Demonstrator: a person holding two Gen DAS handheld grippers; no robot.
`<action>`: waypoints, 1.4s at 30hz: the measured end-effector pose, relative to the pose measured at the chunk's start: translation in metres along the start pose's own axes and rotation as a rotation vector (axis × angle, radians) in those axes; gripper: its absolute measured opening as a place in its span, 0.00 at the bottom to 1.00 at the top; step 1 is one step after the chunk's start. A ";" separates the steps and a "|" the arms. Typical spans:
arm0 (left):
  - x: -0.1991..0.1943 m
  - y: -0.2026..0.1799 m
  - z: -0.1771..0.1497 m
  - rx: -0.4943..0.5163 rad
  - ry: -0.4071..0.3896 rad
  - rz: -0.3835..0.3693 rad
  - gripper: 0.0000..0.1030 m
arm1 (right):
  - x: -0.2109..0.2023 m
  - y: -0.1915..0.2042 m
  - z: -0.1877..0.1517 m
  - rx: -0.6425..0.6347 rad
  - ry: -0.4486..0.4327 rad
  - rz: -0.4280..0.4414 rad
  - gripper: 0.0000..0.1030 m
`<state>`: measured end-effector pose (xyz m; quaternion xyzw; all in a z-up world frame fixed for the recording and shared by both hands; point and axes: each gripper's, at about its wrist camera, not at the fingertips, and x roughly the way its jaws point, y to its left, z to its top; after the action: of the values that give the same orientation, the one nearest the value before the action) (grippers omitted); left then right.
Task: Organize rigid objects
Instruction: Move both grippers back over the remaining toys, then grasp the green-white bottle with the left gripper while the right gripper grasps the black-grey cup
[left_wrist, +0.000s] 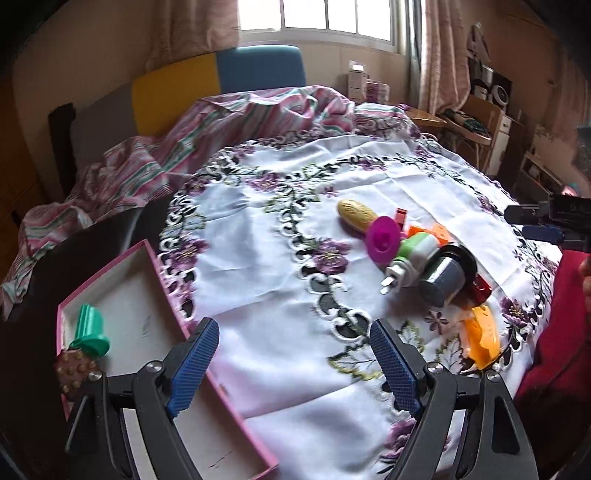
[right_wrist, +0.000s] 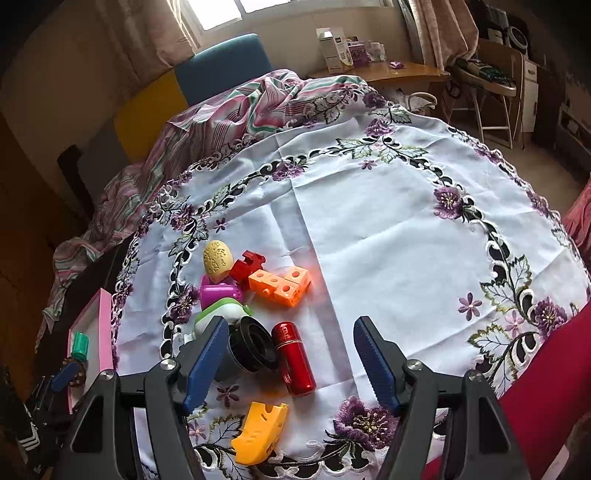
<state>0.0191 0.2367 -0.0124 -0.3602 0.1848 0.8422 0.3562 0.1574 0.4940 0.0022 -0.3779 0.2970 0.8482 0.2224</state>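
Only a green toy (left_wrist: 90, 330) and a brown piece (left_wrist: 75, 367) lie in the pink box (left_wrist: 110, 266), the remaining toy pile (right_wrist: 255, 295) waits on the tabletop (right_wrist: 388, 240), and both the left gripper (left_wrist: 295, 336) and right gripper (right_wrist: 291, 332) are spread and empty.

Green toy (left_wrist: 90, 329) in pink box (left_wrist: 162, 284)

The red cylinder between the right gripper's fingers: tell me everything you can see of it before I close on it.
The red cylinder is a glossy, metallic-looking tube with a gold band and a short cap section at its far end. It lies on its side on the white embroidered tablecloth, lengthwise away from the camera. Its left side sits against or very near the black ring-shaped piece. The yellow cheese-shaped toy lies nearer, apart. The right gripper is open around it, not touching.
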 end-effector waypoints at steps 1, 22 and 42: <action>0.002 -0.005 0.001 0.013 0.001 -0.004 0.82 | 0.000 -0.003 -0.001 0.017 -0.001 0.013 0.69; 0.043 -0.046 0.021 0.055 0.049 -0.109 0.81 | 0.006 -0.024 -0.002 0.145 0.018 0.136 0.69; 0.125 -0.074 0.067 -0.012 0.242 -0.336 0.68 | 0.008 -0.030 -0.004 0.189 0.023 0.185 0.69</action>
<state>-0.0192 0.3834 -0.0641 -0.4864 0.1584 0.7227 0.4648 0.1728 0.5144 -0.0158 -0.3362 0.4115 0.8290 0.1744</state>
